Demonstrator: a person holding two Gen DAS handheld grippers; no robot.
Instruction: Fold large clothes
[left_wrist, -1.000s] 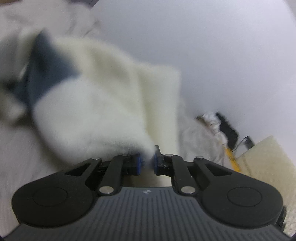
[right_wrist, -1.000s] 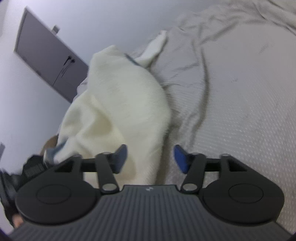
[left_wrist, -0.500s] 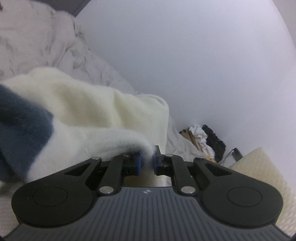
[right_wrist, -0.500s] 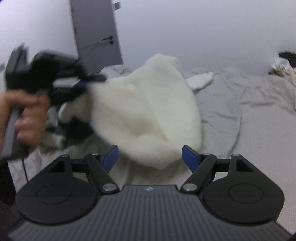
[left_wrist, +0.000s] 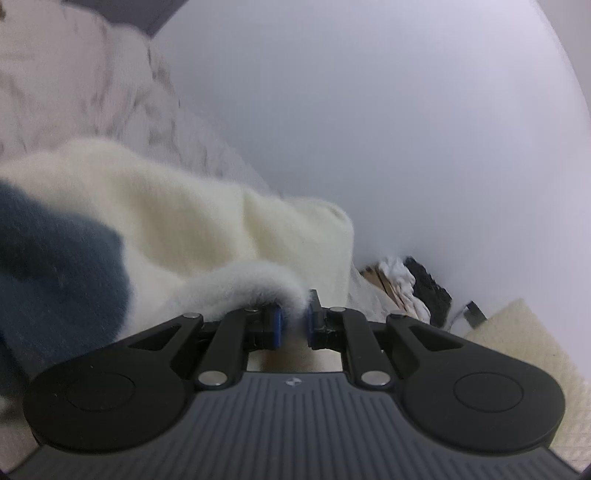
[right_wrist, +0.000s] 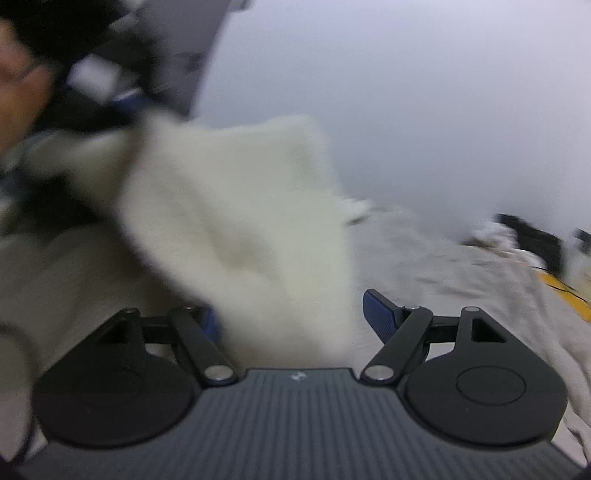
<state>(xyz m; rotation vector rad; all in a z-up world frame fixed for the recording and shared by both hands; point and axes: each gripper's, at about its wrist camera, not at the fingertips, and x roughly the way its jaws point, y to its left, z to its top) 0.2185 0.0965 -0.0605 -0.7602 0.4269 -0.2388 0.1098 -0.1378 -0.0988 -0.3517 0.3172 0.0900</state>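
A cream fuzzy sweater (left_wrist: 192, 221) with a dark blue patch (left_wrist: 55, 258) hangs lifted above the bed. My left gripper (left_wrist: 294, 325) is shut on a fold of its edge. In the right wrist view the sweater (right_wrist: 236, 221) hangs in front, blurred, and its lower part lies between the spread fingers of my right gripper (right_wrist: 291, 321), which is open. The left gripper shows blurred at upper left in that view (right_wrist: 122, 103).
The grey rumpled bed sheet (right_wrist: 461, 288) lies below. A white wall stands behind. A pile of white and black clothes (left_wrist: 413, 284) sits at the bed's far end, with a cream textured pillow (left_wrist: 524, 350) to the right. A grey door (right_wrist: 177, 55) is behind.
The right gripper has swung closer to the hanging sweater, whose lower part now lies between its open fingers. The left gripper keeps its hold and has barely moved.
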